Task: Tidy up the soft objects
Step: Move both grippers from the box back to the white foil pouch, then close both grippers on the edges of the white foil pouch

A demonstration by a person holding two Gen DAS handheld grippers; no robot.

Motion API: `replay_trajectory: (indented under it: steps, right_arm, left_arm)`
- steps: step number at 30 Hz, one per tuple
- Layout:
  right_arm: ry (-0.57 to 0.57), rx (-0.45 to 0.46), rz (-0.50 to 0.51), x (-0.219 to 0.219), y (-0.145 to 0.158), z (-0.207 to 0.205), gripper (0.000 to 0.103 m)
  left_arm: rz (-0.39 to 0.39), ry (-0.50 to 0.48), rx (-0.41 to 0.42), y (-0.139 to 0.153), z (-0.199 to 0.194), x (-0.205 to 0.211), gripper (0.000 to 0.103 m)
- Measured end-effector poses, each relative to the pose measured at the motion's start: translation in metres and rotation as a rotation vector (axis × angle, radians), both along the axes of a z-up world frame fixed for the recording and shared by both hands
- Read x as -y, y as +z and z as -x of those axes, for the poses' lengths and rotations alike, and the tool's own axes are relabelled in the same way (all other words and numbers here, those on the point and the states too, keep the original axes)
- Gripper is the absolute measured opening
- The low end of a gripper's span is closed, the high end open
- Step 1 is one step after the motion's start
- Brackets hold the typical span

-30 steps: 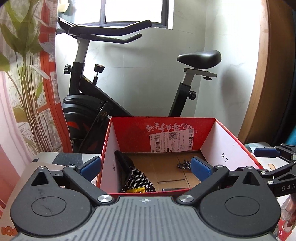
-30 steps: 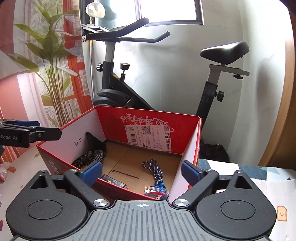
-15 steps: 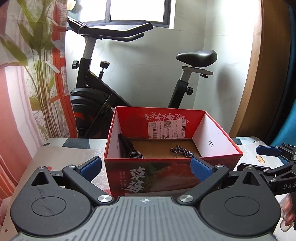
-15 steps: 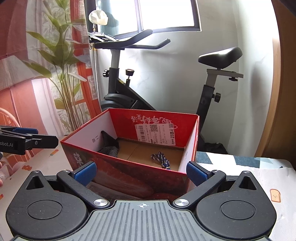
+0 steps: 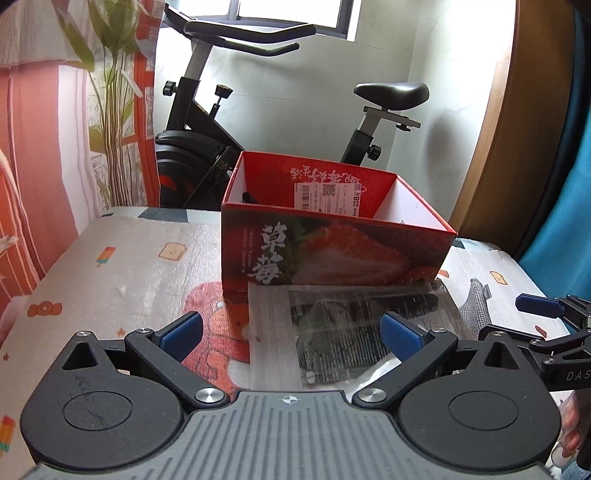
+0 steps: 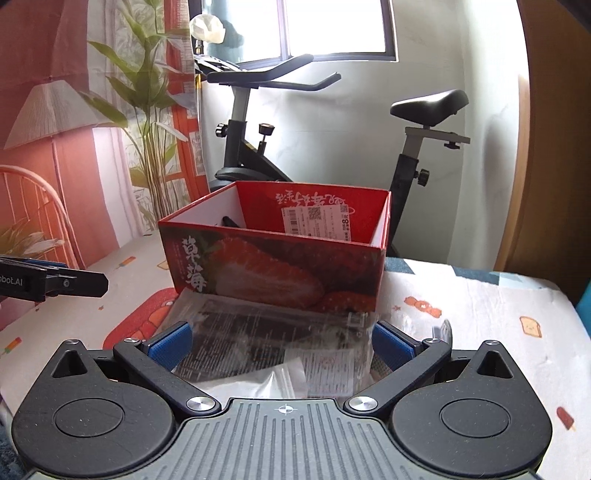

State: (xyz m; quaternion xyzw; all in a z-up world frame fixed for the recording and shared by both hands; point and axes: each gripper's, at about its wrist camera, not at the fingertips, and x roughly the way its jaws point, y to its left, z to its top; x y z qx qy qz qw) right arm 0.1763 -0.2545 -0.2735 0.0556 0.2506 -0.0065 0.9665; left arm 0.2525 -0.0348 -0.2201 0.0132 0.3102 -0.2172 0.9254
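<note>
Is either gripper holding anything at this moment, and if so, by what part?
Nothing is held. The left gripper and right gripper are both open above the clear plastic packet lying on the table in front of the red box.

A home room: an exercise bike [image 5: 266,122] by the window [image 6: 334,27], a curtain [image 5: 44,147] (leaf-printed).

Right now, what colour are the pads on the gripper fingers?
Blue pads on black fingers; the left wrist view shows them best.

My left gripper [image 5: 291,334] and right gripper [image 6: 282,341] are black, with blue-padded fingers [image 5: 183,331], silver screws [image 5: 207,396], round discs, grey ribbed bodies.
</note>
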Motion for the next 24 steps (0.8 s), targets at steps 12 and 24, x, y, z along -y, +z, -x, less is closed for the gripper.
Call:
replay_trajectory:
  steps: [12,24]
  right_arm:
    - [-0.028,-0.099,-0.032,-0.003,-0.051,0.05,0.103]
    - [0.0,-0.158,-0.034,-0.012,-0.071,0.051,0.097]
  left_arm:
    - [0.027,0.065,-0.138,-0.053,0.029,-0.016,0.103]
    - [0.082,0.076,-0.271,-0.087,0.031,-0.022,0.103]
